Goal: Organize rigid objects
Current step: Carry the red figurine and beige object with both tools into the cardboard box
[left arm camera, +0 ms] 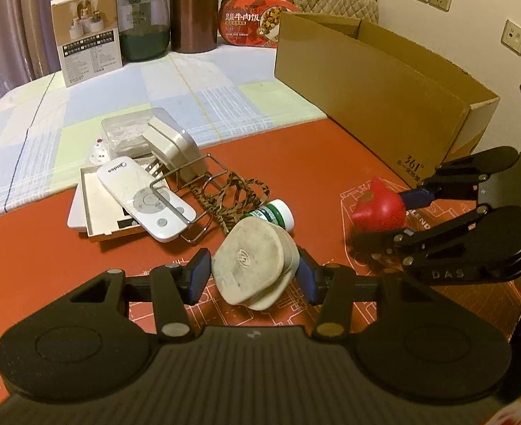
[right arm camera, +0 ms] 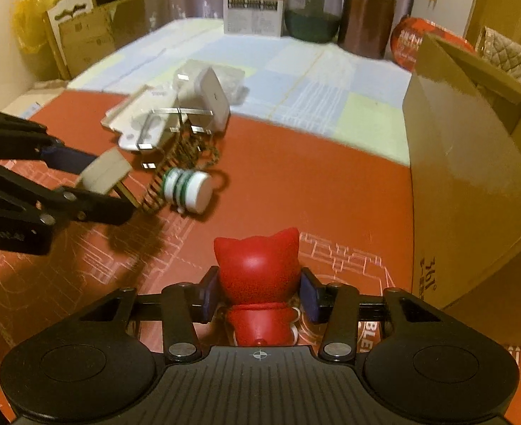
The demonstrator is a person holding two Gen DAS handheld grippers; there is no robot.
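My left gripper (left arm camera: 255, 276) is shut on a dirty white plug adapter (left arm camera: 251, 265) and holds it above the red mat; it also shows in the right wrist view (right arm camera: 104, 171). My right gripper (right arm camera: 258, 292) is shut on a red cat-eared figurine (right arm camera: 258, 269), seen at the right in the left wrist view (left arm camera: 379, 209). A pile on the mat holds a white remote (left arm camera: 145, 202), a white charger (left arm camera: 175, 148), a wire rack (left arm camera: 196, 191), a patterned strap (left arm camera: 235, 198) and a green-white bottle (left arm camera: 274, 212). An open cardboard box (left arm camera: 377, 92) stands to the right.
At the table's back stand a white carton (left arm camera: 86, 32), a green glass jar (left arm camera: 143, 23), a brown canister (left arm camera: 193, 12) and a red food tin (left arm camera: 249, 23). A flat white box (left arm camera: 90, 209) lies under the remote. Cardboard leans by the wall (right arm camera: 83, 35).
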